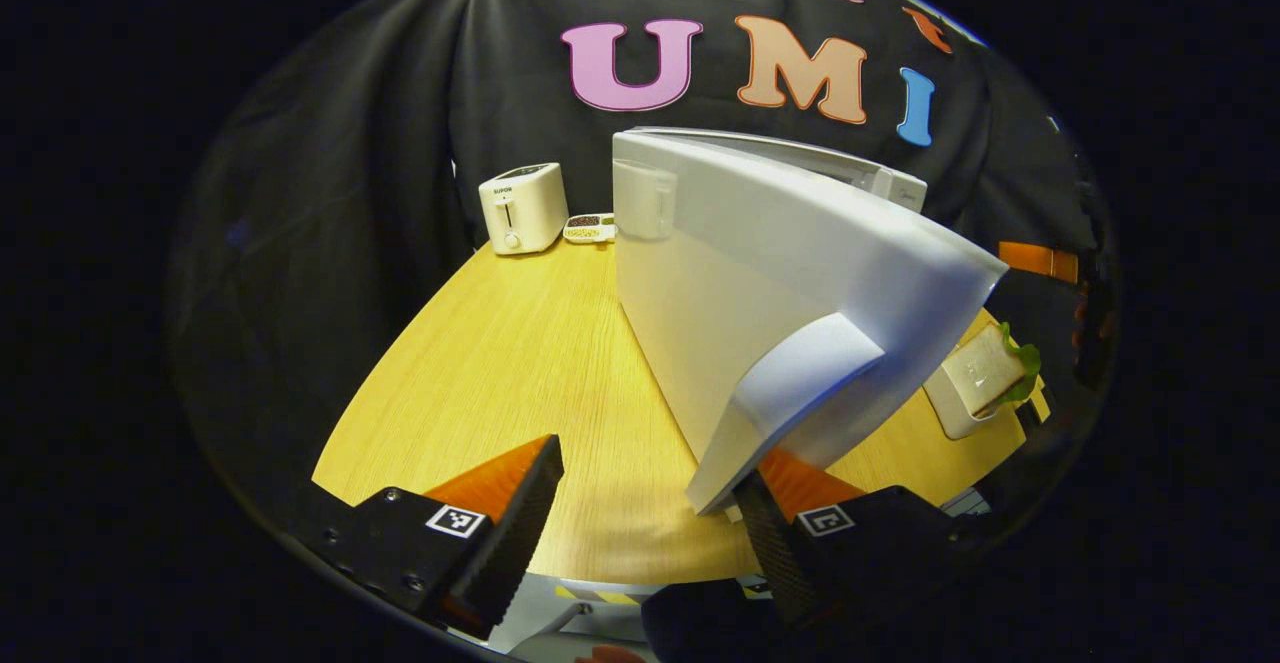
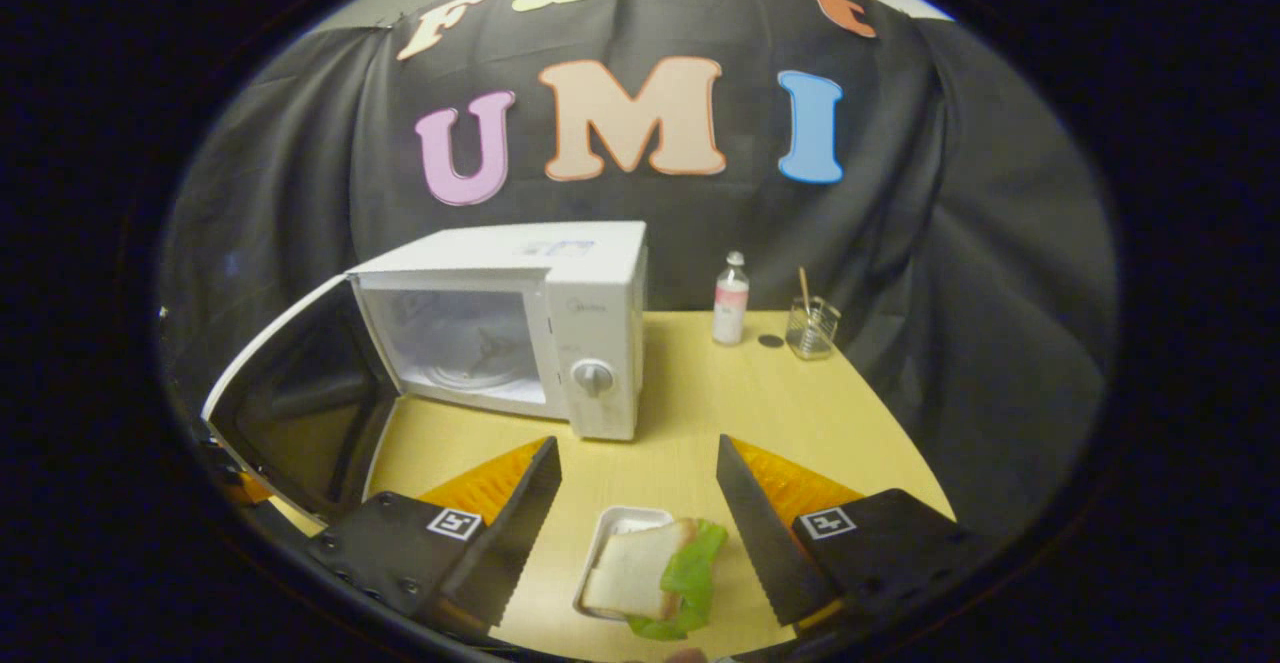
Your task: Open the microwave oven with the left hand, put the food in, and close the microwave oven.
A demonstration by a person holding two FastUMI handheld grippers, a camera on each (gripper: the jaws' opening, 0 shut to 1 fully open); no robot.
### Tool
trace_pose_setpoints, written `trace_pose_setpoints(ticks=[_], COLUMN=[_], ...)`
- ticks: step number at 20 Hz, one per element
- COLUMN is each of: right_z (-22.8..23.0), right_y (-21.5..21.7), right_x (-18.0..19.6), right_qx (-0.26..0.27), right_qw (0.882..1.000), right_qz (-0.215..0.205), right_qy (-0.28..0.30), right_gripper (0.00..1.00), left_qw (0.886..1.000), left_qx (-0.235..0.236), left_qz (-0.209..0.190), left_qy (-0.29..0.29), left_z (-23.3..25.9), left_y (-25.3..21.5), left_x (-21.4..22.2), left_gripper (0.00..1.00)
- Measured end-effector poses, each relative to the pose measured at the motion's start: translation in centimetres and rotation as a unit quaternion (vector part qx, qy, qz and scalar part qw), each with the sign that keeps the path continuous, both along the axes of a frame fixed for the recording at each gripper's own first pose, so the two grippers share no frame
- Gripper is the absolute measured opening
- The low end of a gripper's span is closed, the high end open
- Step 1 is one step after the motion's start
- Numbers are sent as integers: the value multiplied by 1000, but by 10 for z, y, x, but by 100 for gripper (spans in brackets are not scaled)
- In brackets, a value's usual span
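Before the white boxy microwave oven, its door swung open, lies a sandwich with green lettuce in a white tray. Right gripper hovers over the tray, fingers apart; left gripper, fingers apart, sits at the door's edge.

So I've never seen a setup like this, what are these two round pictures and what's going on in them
A person holds a two-finger gripper in each hand; each carries a camera looking along its fingers. In the left gripper view, the left gripper stands open beside the swung-out microwave door, with a toaster behind on the wooden table. In the right gripper view, the right gripper hangs open over a sandwich tray before the open microwave. Neither gripper holds anything.
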State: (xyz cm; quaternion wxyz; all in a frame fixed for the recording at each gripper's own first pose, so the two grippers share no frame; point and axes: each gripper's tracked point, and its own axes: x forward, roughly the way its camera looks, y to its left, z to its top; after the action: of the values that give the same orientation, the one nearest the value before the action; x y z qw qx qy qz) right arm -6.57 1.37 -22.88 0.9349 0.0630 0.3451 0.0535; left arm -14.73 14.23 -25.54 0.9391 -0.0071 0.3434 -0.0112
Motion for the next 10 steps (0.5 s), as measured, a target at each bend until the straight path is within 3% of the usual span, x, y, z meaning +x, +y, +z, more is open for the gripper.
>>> trace_pose_setpoints(ticks=[5, 6, 10], right_z=[-57, -69, -104], right_y=[-18, -18, -19], right_x=[-38, -46, -75], right_qx=[15, 21, 40], right_qw=[994, 992, 978], right_qz=[-40, -47, -73], right_qy=[99, 118, 190], right_gripper=[98, 93, 93], left_qw=[1000, 1000, 999], left_qx=[11, 13, 38], left_qz=[-11, -9, 15], left_qy=[-6, -13, -33], left_z=[15, 22, 56], left_y=[1, 2, 15], left_x=[-6, -8, -27], left_gripper=[96, 96, 96])
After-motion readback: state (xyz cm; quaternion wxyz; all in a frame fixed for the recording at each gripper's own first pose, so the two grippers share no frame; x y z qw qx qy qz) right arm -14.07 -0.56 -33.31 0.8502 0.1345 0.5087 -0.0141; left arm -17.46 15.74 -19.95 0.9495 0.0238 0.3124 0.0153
